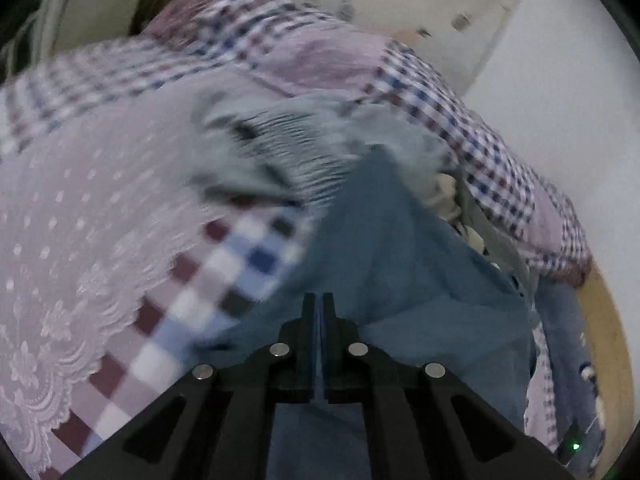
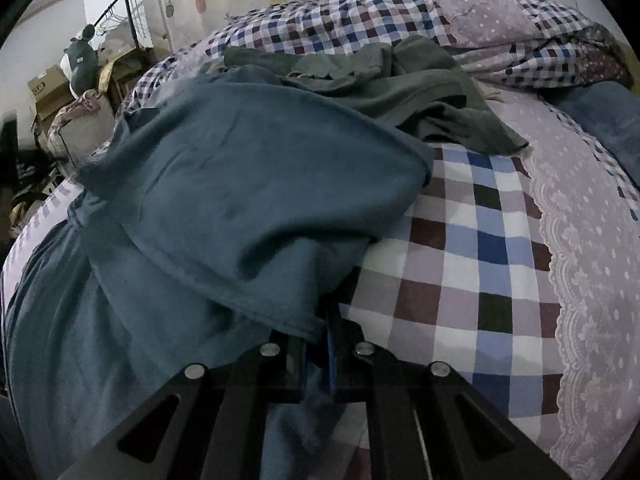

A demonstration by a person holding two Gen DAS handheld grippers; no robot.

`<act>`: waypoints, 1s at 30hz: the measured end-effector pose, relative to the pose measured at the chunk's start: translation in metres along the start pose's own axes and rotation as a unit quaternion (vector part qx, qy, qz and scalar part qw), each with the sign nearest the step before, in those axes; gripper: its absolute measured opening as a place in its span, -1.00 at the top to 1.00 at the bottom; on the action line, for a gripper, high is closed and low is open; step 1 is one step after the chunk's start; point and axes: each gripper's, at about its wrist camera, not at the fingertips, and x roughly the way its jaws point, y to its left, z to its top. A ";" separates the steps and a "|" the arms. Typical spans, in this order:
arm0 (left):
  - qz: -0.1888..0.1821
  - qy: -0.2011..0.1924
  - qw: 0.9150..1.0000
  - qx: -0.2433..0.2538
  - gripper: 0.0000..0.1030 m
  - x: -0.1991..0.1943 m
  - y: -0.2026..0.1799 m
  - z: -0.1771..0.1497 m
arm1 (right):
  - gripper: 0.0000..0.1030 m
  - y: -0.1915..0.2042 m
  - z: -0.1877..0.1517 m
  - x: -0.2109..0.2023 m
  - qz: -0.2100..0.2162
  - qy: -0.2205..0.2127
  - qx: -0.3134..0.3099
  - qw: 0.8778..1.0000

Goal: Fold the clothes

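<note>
Pinching blue garment (image 2: 248,184), both grippers, left (image 1: 319,300) and right (image 2: 320,320), jaws clenched on fabric over checked bedspread (image 2: 480,248). Grey-green garment (image 2: 400,80) crumpled just behind; cardboard boxes (image 2: 48,88) beside bed.

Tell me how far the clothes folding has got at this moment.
Early. No finished fold shows in either view. In hand: the left gripper and right gripper are each shut on the blue garment, which is draped and doubled over the checked bedspread. Left: finishing that fold, then the crumpled grey-green garment behind it.
</note>
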 end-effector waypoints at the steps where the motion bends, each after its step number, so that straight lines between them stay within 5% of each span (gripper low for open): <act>1: -0.004 -0.004 1.000 -0.010 1.00 -0.001 0.010 -0.001 | 0.88 0.000 0.000 -0.001 -0.003 0.000 -0.002 1.000; 5: -0.015 0.004 1.000 0.002 1.00 -0.004 0.015 0.000 | 0.88 0.003 0.001 -0.001 -0.011 0.002 -0.009 1.000; 9: -0.047 0.019 0.997 0.063 0.88 -0.006 -0.017 -0.001 | 0.88 0.003 0.000 -0.001 -0.010 0.004 -0.008 1.000; 13: -0.031 0.028 0.980 0.196 -0.14 0.002 -0.082 -0.024 | 0.86 0.003 -0.001 -0.001 -0.009 0.005 -0.007 1.000; 16: -0.003 0.024 0.957 0.290 -0.28 0.013 -0.130 -0.051 | 0.85 0.003 -0.001 0.000 -0.008 0.006 -0.006 1.000; 22: 0.088 0.030 0.916 0.390 -0.26 0.059 -0.172 -0.083 | 0.84 0.001 -0.001 0.001 -0.005 0.008 -0.003 1.000; 24: 0.113 0.036 0.904 0.411 0.05 0.074 -0.178 -0.090 | 0.84 0.001 -0.002 0.001 -0.004 0.008 -0.002 1.000; 25: 0.116 0.039 0.903 0.411 0.63 0.077 -0.177 -0.091 | 0.84 0.000 -0.002 0.001 -0.002 0.008 -0.001 1.000; 26: 0.114 0.040 0.907 0.404 0.92 0.078 -0.175 -0.088 | 0.84 -0.001 -0.002 0.001 0.000 0.008 0.001 1.000; 28: 0.105 0.034 0.916 0.385 0.92 0.076 -0.171 -0.080 | 0.84 -0.002 -0.002 0.001 0.005 0.007 0.005 1.000; 30: 0.087 0.008 0.935 0.345 0.93 0.062 -0.164 -0.060 | 0.84 -0.004 -0.002 0.001 0.009 0.007 0.008 1.000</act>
